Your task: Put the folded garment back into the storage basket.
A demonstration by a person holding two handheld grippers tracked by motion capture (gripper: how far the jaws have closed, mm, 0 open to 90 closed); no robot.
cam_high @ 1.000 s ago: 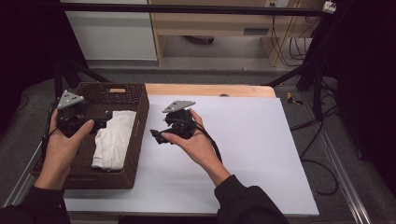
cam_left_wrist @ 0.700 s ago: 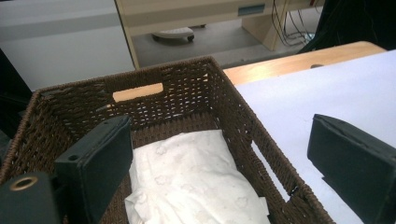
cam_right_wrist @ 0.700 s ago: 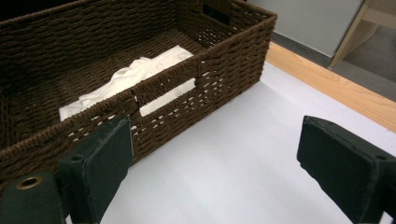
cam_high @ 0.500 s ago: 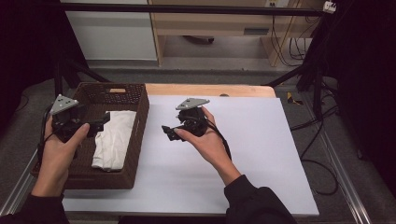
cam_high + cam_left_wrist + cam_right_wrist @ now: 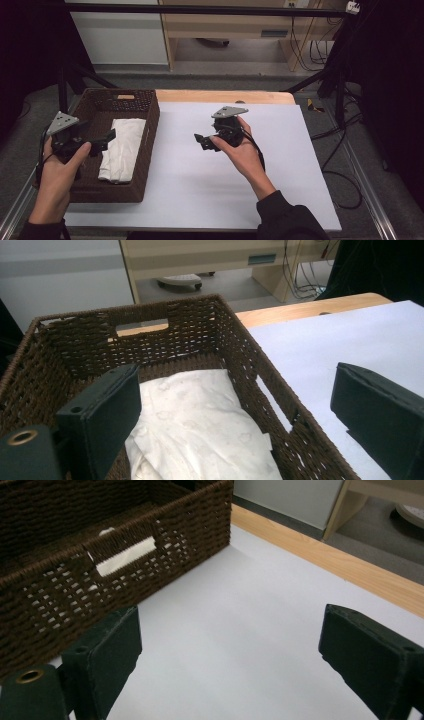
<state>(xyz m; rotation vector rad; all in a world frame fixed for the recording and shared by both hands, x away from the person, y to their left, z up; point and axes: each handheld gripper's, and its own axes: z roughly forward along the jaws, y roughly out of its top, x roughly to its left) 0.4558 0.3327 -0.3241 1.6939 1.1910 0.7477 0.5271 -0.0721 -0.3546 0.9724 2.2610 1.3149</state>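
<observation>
A dark brown wicker basket [image 5: 150, 107] stands at the table's left side, with a folded white cloth [image 5: 120, 150] lying inside it. My left gripper [image 5: 102, 140] hovers over the basket's near left part, open, with nothing between its jaws. In the left gripper view the cloth [image 5: 200, 430] lies below the spread jaws and the basket [image 5: 60, 347] surrounds it. My right gripper [image 5: 202, 141] is held above the white table top [image 5: 200, 190], right of the basket, open and empty. The right gripper view looks at the basket [image 5: 65, 600] side wall, with the cloth [image 5: 125, 560] showing through a handle slot.
The table top's bare wooden strip [image 5: 225, 96] runs along the far edge. Beyond it are a pale cabinet [image 5: 120, 35], a wooden bench [image 5: 240, 25] and cables on the floor [image 5: 305, 45]. Black stand legs [image 5: 320, 80] rise at the far right.
My right gripper has moved right and away from the basket over the white table top. My left gripper has drawn back toward the basket's near left side.
</observation>
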